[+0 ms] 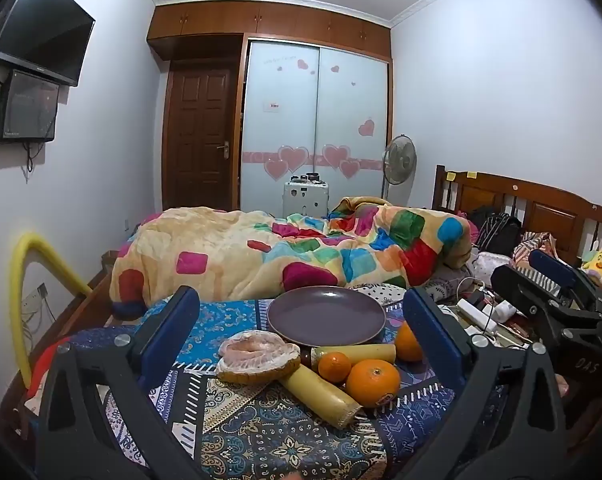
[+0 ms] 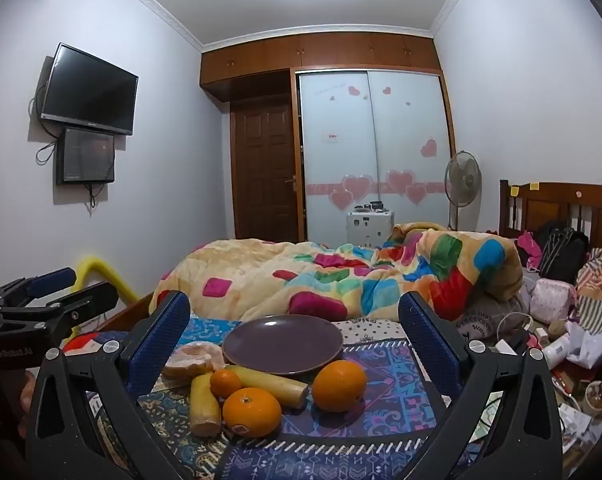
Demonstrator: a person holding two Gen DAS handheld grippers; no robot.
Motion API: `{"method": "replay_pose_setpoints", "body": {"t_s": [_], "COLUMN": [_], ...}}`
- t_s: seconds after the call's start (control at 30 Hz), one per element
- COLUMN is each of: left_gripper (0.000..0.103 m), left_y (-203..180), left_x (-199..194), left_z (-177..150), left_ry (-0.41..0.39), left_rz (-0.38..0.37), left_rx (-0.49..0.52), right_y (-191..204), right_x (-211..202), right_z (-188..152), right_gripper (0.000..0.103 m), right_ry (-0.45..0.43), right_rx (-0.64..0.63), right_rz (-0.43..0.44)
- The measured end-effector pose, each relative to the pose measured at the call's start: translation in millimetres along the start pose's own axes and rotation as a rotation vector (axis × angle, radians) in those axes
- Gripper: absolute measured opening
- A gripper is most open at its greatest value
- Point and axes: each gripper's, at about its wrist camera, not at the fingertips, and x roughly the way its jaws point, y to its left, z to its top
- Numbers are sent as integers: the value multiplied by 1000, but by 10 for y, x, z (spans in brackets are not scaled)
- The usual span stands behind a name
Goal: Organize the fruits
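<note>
Fruit pile [image 1: 333, 372] lay ahead between the gaping, empty left fingers [image 1: 189, 320] — plate [image 1: 327, 315] just beyond; right fingers [image 2: 425, 328] likewise wide, empty.

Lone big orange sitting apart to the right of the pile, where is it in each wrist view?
Left wrist: the large round orange sits right of centre, half hidden behind the tool's right blue finger pad.
Right wrist: centre-right, fully visible, just right of the plate's near rim.
Shared landmark: the round purple plate, empty in both.
</note>
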Motion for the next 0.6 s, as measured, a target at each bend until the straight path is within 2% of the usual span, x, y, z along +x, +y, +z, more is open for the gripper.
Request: {"method": "replay_pose_setpoints", "body": {"t_s": [0.6], "left_gripper": [103], "left_y": [-36], "left_x": [-62], "left_z": [-2], "left_ry": [-29], "left_rz": [15], "left_rx": [26], "right_y": [-2], "right_x": [-34], "right_z": [14], "right_gripper": [103], "right_ry": [-11], "right_rx": [6], "right_rz": [3]}}
